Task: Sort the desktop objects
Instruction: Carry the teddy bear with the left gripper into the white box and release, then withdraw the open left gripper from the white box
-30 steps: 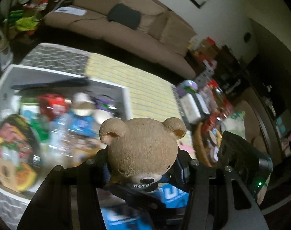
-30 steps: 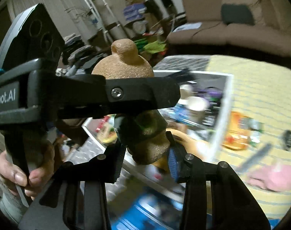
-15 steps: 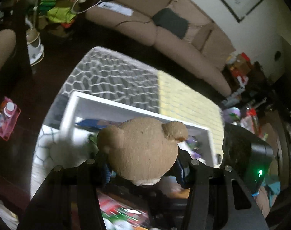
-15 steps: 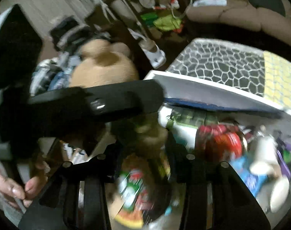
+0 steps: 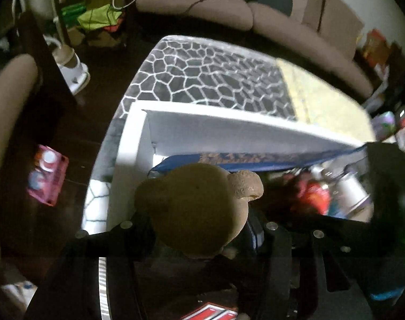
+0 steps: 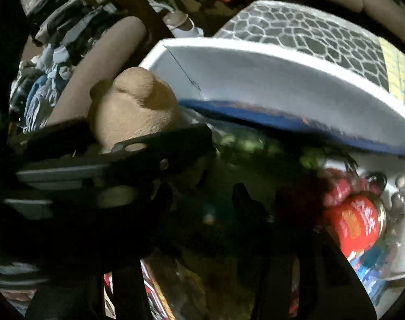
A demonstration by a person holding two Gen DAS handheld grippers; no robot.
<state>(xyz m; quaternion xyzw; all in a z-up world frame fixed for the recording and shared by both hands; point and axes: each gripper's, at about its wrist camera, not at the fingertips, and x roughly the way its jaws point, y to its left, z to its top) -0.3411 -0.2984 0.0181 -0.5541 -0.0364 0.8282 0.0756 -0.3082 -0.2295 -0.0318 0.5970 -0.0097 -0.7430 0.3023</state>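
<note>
My left gripper (image 5: pixel 199 236) is closed on the brown fuzzy bear (image 5: pixel 197 210). Its face, seen before, is now hidden; it has come lower over the bin (image 5: pixel 229 130). I cannot tell my right gripper's (image 6: pixel 202 205) opening.

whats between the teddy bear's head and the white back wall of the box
A long blue flat item lies against the foot of the white box wall, just beyond the teddy bear held in the left gripper; both wrist views show it.

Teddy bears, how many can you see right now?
1: the teddy bear sits in the left claw, over the white box's near-left corner. Clutter could hide others.
</note>
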